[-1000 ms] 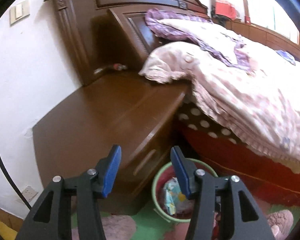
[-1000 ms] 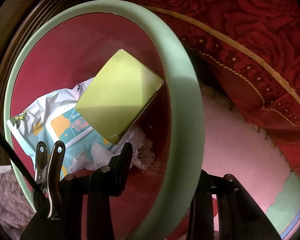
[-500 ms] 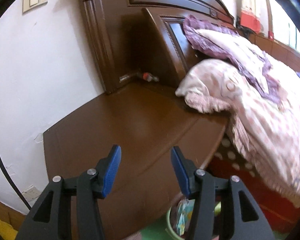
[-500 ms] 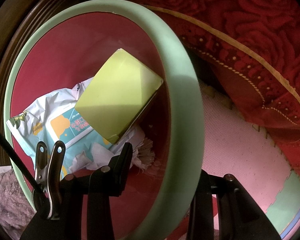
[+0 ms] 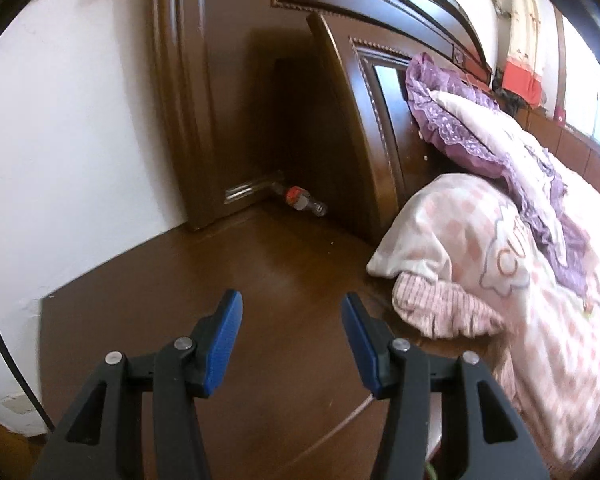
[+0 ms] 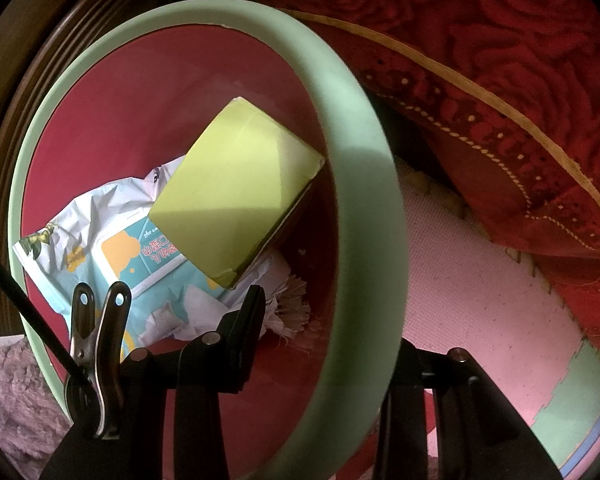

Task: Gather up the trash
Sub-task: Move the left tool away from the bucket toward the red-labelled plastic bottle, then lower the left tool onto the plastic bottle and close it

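Here, in the left wrist view, a white wall gives way to the dark brown carved wooden headboard [image 5: 340, 80], and at its foot, in the far corner of the brown polished wooden bedside surface [image 5: 220, 280], lies a small clear plastic bottle with a red label [image 5: 302, 200], on its side and well apart from the fingers. The left gripper [image 5: 292, 332] hangs over that surface with its blue-padded fingers [image 5: 224, 344] spread and nothing between them. To the right a pink spotted pillow [image 5: 460, 256] overlaps the edge of the surface, with a purple frilled pillow [image 5: 460, 128] behind it on the bed. In the right wrist view, the right gripper [image 6: 320, 344] straddles the pale green rim of the red plastic trash bin [image 6: 360, 200], one finger inside, the other outside, clenched on the rim. Inside the bin lie a crumpled white and blue wet-wipe packet [image 6: 112, 240], a yellow-green cardboard box [image 6: 236, 196] leaning on it, and some crumpled white tissue [image 6: 284, 304]. Right of the bin are a pink floor mat [image 6: 480, 300] and a red rose-patterned bed cover [image 6: 500, 60].
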